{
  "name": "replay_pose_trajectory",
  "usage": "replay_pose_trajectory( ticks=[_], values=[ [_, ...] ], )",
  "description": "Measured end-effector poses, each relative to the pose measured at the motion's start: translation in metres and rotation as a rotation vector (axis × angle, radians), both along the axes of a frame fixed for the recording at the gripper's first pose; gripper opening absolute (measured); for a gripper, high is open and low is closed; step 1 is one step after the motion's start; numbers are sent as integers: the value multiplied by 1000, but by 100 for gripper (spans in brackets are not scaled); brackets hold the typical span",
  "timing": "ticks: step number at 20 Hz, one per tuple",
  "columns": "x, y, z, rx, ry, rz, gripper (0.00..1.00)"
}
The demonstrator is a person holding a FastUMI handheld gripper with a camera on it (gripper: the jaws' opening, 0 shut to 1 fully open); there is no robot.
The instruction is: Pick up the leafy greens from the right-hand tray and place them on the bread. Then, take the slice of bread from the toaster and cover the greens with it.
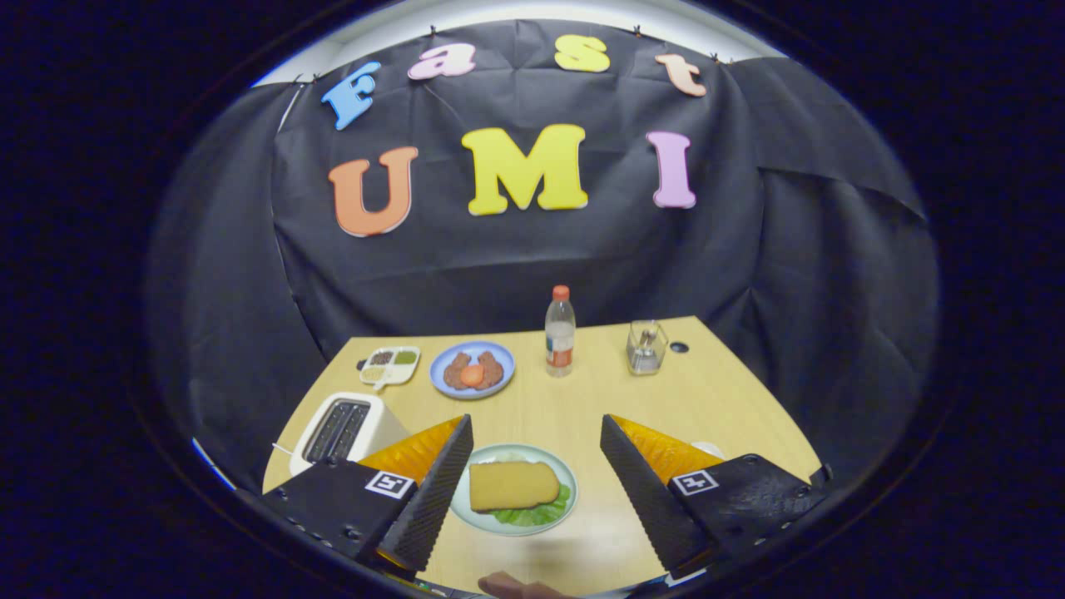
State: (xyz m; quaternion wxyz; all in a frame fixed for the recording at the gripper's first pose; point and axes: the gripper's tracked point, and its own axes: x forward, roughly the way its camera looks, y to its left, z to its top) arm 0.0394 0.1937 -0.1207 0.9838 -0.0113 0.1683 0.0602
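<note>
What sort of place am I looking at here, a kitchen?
Probably a staged booth, not a kitchen: black cloth wall behind a wooden table set with a toaster, a water bottle and a plated sandwich between the open gripper fingers.

the gripper view rides on the gripper point(537, 433) and looks forward and down along its two spread fingers onto the wooden table point(715, 391), from above its near edge. the plate point(466, 507) lies close, between the fingers; beyond the plate stand a bottle point(560, 331) at the table's far side and the cloth wall behind it.
</note>
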Motion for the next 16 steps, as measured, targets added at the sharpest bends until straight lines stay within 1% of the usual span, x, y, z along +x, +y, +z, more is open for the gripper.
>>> replay_pose_trajectory(
  ticks=[2, 4, 5, 7, 8, 10, 12, 16],
  values=[
    [-23, -7, 35, 9, -89, 12, 96],
    [-44, -31, 69, 19, -193, -30, 96],
    [-49, -36, 87, 24, -252, -33, 96],
    [-73, -42, 112, 6, -336, -4, 96],
    [-84, -47, 115, -8, -344, 13, 96],
    [-101, -58, 110, 1, -321, 36, 96],
    [-111, -69, 111, 8, -318, 54, 96],
    [-125, -102, 114, -21, -370, 63, 96]
  ],
)
